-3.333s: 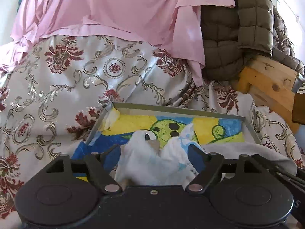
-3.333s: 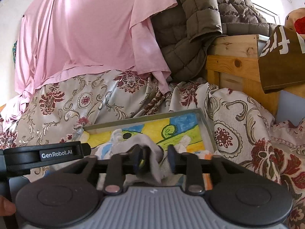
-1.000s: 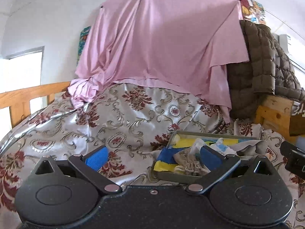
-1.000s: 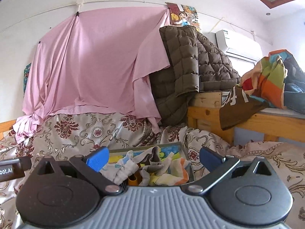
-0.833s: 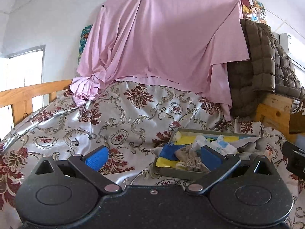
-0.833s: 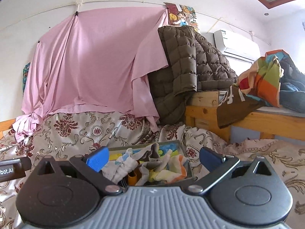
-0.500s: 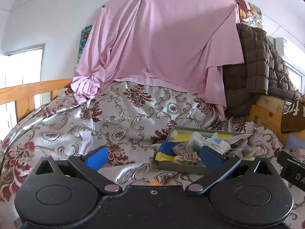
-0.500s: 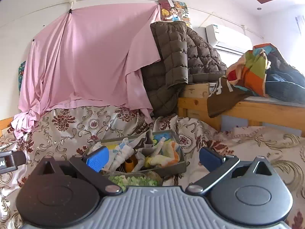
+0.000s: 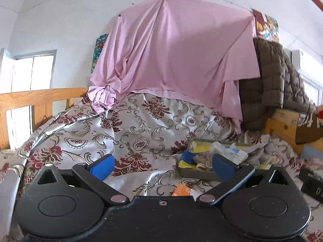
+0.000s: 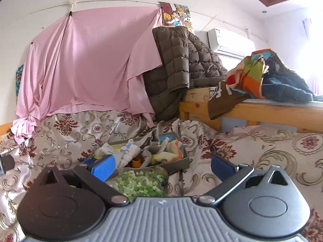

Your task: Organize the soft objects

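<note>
Both grippers hang above a bed covered with a silvery floral bedspread (image 9: 141, 133), and both have their jaws spread wide with nothing between them. The left gripper (image 9: 161, 166) points toward the grey tray (image 9: 198, 174), which lies on the bedspread ahead and to its right; its right blue pad overlaps the tray's near edge in the view, though whether it touches cannot be told. The right gripper (image 10: 162, 166) faces the same tray (image 10: 181, 164) from the other side, the tray sitting just left of centre between its blue pads. The tray is heaped with soft cloths (image 10: 129, 153): white and pale blue pieces toward the left, a grey piece standing up in the middle, and an orange, yellow and white one on the right, with a small orange object (image 10: 136, 162) tucked among them. Just in front of the tray, close to the right gripper's body, sits a round container of green and white bits (image 10: 139, 182). In the left wrist view a small orange item (image 9: 181, 189) lies on the bedspread just before the gripper body. A pink sheet (image 9: 177, 56) hangs on the wall behind the bed, a brown quilted jacket (image 10: 181, 64) drapes over a wooden bed frame (image 10: 252, 109) to the right, and a colourful striped cloth (image 10: 250, 72) is piled on top of that frame.
</note>
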Motion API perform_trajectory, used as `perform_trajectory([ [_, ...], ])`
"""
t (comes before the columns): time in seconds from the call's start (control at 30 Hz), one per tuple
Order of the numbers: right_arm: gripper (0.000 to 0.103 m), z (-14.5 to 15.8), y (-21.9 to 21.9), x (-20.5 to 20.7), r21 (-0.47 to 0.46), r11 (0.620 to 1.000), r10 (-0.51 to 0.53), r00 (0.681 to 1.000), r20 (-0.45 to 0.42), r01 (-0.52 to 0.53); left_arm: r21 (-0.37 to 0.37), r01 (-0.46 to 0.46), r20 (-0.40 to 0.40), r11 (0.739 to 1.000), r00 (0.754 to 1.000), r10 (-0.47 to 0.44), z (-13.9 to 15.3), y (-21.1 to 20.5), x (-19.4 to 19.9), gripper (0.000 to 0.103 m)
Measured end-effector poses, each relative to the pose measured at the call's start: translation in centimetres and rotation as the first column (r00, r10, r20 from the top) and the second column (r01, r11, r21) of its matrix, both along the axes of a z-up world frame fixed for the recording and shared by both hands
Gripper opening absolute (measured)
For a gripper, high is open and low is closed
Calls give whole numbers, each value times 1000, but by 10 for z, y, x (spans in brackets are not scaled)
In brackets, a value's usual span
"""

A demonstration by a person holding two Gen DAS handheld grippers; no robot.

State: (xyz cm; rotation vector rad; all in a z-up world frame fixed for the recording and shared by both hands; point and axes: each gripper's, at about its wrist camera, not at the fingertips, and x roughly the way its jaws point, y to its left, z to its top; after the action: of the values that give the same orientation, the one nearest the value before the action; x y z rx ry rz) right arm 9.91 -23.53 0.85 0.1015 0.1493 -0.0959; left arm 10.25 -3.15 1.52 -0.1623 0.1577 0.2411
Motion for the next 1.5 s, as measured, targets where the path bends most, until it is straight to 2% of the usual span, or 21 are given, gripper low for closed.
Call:
perform_trajectory([
  [0.13,103,-1,5,-12,-16,1000,19,1000,-13,-19,1,31,16,1000,999,-31,-8,-1,-9,102],
  [0.3,103,-5,12,-20,-40,999,1,998,-62,-4,23,46,-54,999,998,-45,-16,0,-13,102],
  [0.47,103,-9,8,-24,13,1000,-19,992,-128,21,63,43,-95,997,995,-37,-24,4,-16,102],
  [0.6,103,-15,5,-29,28,999,-41,981,-189,47,42,37,-110,998,993,-33,-27,3,-21,102],
  [0.73,103,-14,6,-40,21,999,-23,983,-181,27,42,68,-128,997,990,-62,-25,-3,-26,102],
  [0.97,103,-13,7,-46,16,1000,-9,980,-197,13,36,12,-152,999,988,-6,-26,2,-32,102],
  [1.2,103,-13,5,-48,28,1000,2,978,-208,4,50,12,-148,999,989,-4,-28,6,-39,102],
  [1.5,103,-21,9,-42,50,998,60,963,-265,-48,68,14,-138,998,990,-4,-30,13,-46,102],
])
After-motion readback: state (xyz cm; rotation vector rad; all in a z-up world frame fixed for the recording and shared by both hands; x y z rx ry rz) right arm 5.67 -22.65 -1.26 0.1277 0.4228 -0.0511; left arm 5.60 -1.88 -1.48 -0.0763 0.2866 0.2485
